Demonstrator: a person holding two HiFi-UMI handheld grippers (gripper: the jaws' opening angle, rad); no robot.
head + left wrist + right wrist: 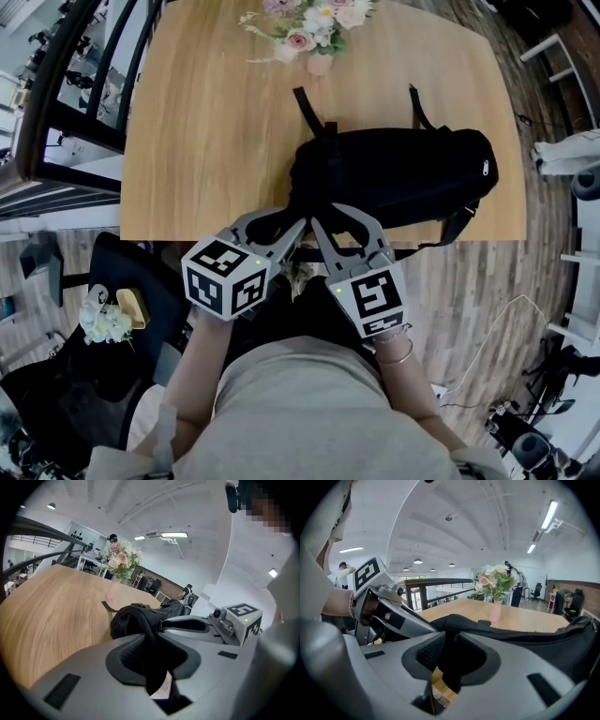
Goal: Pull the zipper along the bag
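Observation:
A black bag (394, 178) lies on the wooden table (206, 112) near its front edge, with straps trailing toward the far side. Both grippers meet at the bag's near left corner. My left gripper (292, 228) is shut on a black strap or fold of the bag (140, 618), which runs down between its jaws (152, 631). My right gripper (326, 217) sits just to its right, and its jaws (451, 634) pinch black bag material at the zipper line (525, 637). A silver zipper pull (486, 168) shows at the bag's far right end.
A pink vase of flowers (314, 33) stands at the table's far edge. A black chair (112, 309) holding small items is at the lower left, beside the person. Cables lie on the wooden floor (497, 319) to the right.

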